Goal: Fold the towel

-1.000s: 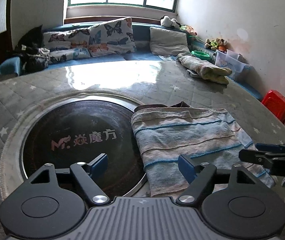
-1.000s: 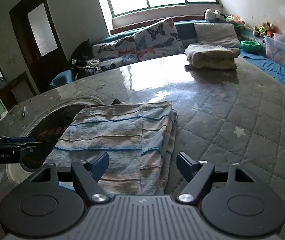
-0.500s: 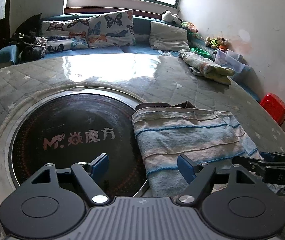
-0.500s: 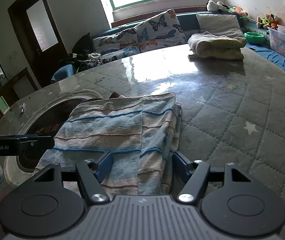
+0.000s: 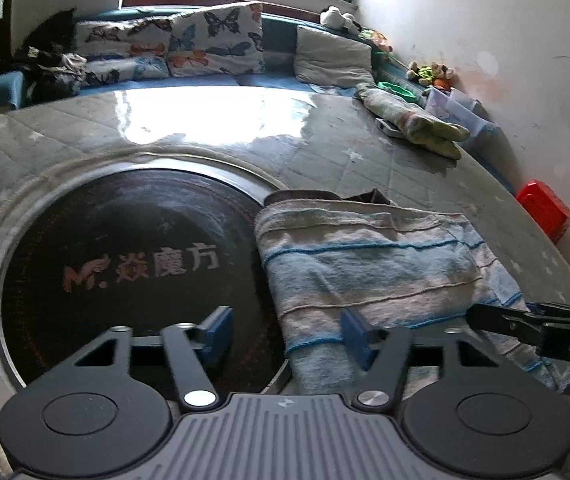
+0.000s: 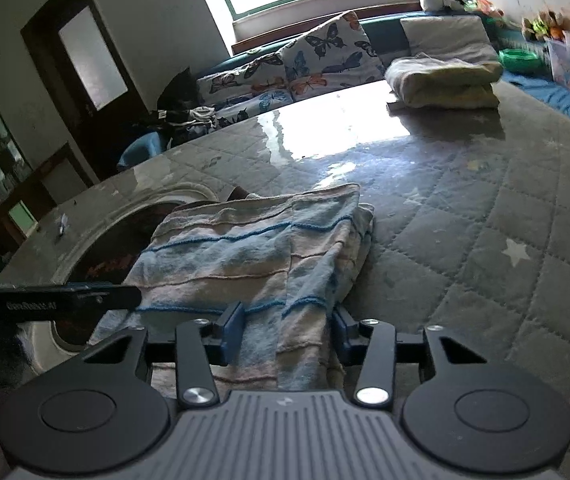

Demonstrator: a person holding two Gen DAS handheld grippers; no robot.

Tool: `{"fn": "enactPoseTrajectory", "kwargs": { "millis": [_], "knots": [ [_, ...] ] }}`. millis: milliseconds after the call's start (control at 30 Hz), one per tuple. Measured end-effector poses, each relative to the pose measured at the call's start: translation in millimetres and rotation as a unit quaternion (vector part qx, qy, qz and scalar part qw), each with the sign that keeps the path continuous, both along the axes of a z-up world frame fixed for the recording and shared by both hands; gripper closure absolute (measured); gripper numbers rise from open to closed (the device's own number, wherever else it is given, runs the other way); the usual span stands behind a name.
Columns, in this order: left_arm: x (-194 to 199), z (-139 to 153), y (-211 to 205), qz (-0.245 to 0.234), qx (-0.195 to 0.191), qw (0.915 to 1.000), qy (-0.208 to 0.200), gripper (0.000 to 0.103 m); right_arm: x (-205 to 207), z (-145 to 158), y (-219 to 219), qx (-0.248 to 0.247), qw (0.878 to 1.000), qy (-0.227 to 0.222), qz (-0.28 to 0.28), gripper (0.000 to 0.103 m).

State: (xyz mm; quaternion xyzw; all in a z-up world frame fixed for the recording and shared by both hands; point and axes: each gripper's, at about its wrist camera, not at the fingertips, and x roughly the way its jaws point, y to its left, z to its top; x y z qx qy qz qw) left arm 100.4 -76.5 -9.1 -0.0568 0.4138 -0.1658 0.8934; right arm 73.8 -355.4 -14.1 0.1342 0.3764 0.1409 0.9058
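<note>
A striped blue and beige towel (image 5: 365,264) lies folded on the quilted table cover, its left part over the rim of the dark round plate. My left gripper (image 5: 285,336) is at the towel's near left corner. Its jaws are closing: the right pad (image 5: 355,338) rests on the cloth and the left pad is over the dark plate, clear of the towel. My right gripper (image 6: 287,328) straddles the towel (image 6: 253,256) at its near right corner. Its jaws are closing too, with cloth between them and no bunching visible. Each gripper shows in the other's view.
The dark round glass plate (image 5: 125,248) with pale lettering is set into the table (image 6: 485,240). Another folded cloth (image 6: 445,80) lies at the table's far side. Behind it is a bench with butterfly cushions (image 5: 213,44). A red stool (image 5: 545,208) stands by the right wall.
Both grippers' jaws have narrowed. The left gripper has come forward and down to the towel's near corner. The right gripper has stayed at the near right corner.
</note>
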Motion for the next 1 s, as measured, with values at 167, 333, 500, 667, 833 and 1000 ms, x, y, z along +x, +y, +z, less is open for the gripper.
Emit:
{"fn": "enactPoseTrajectory", "kwargs": {
  "millis": [167,333,500,667,833,1000],
  "knots": [
    [2.8,-2.1,-0.2,-0.001,-0.006,0.9999,0.009,0.049,-0.2,-1.4,0.5,0.004,1.000,-0.002,-0.004,0.054],
    [2.2,-2.4,-1.6,-0.013,-0.016,0.9997,0.011,0.058,-0.9,-2.4,1.0,0.008,1.000,-0.005,-0.008,0.059],
    [1.3,-2.8,-1.6,-0.020,-0.031,0.9993,0.013,0.082,-2.7,-2.8,-3.2,0.025,1.000,-0.006,-0.015,0.076],
    [-1.6,2.7,-0.8,-0.016,-0.032,0.9994,0.003,0.089,-9.2,0.9,-3.1,0.033,0.999,-0.016,-0.023,0.086],
    [-6.8,9.7,-1.0,-0.017,-0.032,0.9993,-0.009,0.093,-18.9,6.2,-0.4,0.033,0.999,-0.032,-0.027,0.087],
    [-17.0,20.7,-4.8,-0.026,-0.032,0.9988,-0.026,0.094,-30.3,14.4,-0.6,0.025,0.998,-0.050,-0.031,0.088]
  ]
}}
